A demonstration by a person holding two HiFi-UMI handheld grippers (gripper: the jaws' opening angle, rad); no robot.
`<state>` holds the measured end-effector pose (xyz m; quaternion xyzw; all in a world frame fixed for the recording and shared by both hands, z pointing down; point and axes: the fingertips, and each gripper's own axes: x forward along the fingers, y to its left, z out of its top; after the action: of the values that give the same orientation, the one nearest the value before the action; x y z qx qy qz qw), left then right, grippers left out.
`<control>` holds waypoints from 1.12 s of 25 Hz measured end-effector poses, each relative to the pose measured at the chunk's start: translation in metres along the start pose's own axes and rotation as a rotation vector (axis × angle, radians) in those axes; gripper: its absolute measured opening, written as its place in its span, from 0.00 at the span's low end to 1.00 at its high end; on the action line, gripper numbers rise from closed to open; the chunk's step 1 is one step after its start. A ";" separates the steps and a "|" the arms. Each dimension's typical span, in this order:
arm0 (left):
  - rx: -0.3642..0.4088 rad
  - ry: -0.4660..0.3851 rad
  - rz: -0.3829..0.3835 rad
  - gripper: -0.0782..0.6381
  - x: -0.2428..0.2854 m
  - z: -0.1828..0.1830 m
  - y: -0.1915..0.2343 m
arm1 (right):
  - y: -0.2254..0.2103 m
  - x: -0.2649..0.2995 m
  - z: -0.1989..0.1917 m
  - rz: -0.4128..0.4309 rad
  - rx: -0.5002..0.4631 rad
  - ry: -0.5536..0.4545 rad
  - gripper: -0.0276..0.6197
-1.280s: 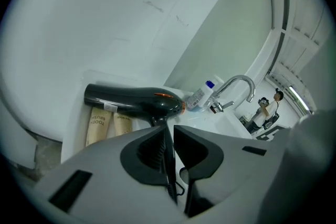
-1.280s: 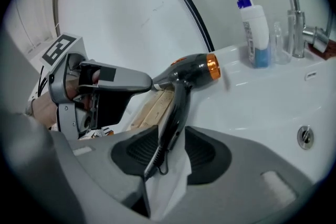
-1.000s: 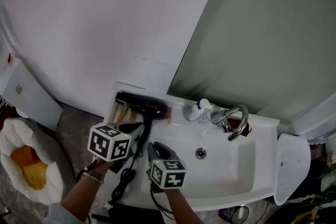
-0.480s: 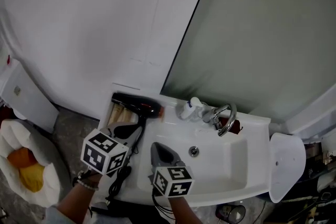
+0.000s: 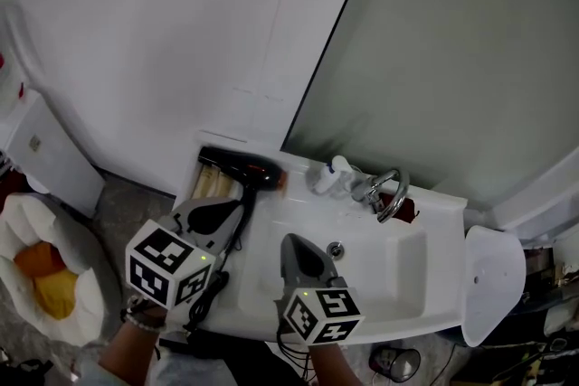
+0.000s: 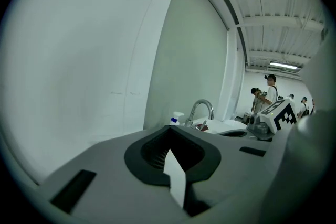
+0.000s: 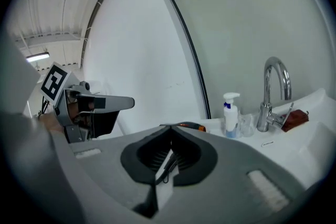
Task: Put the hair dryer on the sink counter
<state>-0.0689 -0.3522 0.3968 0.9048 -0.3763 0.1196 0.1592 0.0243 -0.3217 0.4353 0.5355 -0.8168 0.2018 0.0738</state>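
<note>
Head view first: how far along are we?

— All but done, I'd say. The counter (image 5: 450, 249) carries the dryer (image 5: 240, 167) at its far left corner, lying flat along the back edge. Neither gripper holds it. My left gripper (image 5: 231, 211) hangs over the left edge, near the dryer's handle. Its own view shows the jaws pressed together on nothing. My right gripper (image 5: 291, 244) hangs above the left rim of the basin (image 5: 380, 276), jaws likewise together. In the right gripper view a thin dark line shows at their seam. I can't tell if it's nipped there or lies beyond.

What's left?

— Only backing away, I reckon. Perhaps tidying the cord (image 5: 215, 298), which runs along the left edge and off the near left corner.

Room to move?

— Plenty toward me and upward. The wall (image 5: 136, 32) and panel (image 5: 470, 59) close off the back edge. The faucet (image 5: 391, 194) and bottle (image 5: 328, 176) stand there, right of the dryer. I'd steer clear of the cord, since a snag could drag the dryer off the left edge.
</note>
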 end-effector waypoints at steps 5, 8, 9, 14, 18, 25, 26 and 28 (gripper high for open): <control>0.003 -0.036 0.040 0.11 -0.024 0.005 -0.002 | 0.003 -0.016 0.012 -0.012 -0.037 -0.028 0.04; 0.000 -0.047 0.050 0.11 -0.037 0.003 -0.002 | 0.004 -0.021 0.014 -0.025 -0.038 -0.036 0.04; -0.006 -0.049 0.050 0.11 -0.041 0.002 -0.002 | 0.005 -0.023 0.014 -0.032 -0.037 -0.037 0.04; -0.007 -0.058 0.046 0.11 -0.060 -0.008 -0.004 | 0.017 -0.033 0.010 -0.055 -0.018 -0.065 0.04; -0.010 -0.056 0.035 0.11 -0.067 -0.015 -0.006 | 0.027 -0.039 0.006 -0.071 -0.022 -0.076 0.04; 0.012 -0.055 0.055 0.11 -0.084 -0.025 -0.021 | 0.039 -0.057 0.002 -0.055 -0.035 -0.090 0.04; 0.010 -0.058 0.057 0.11 -0.085 -0.026 -0.025 | 0.038 -0.061 0.002 -0.054 -0.034 -0.094 0.04; 0.004 -0.068 0.060 0.11 -0.087 -0.026 -0.033 | 0.036 -0.069 0.004 -0.049 -0.036 -0.104 0.04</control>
<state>-0.1081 -0.2645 0.3844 0.8969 -0.4084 0.0945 0.1407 0.0206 -0.2527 0.3997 0.5636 -0.8097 0.1571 0.0458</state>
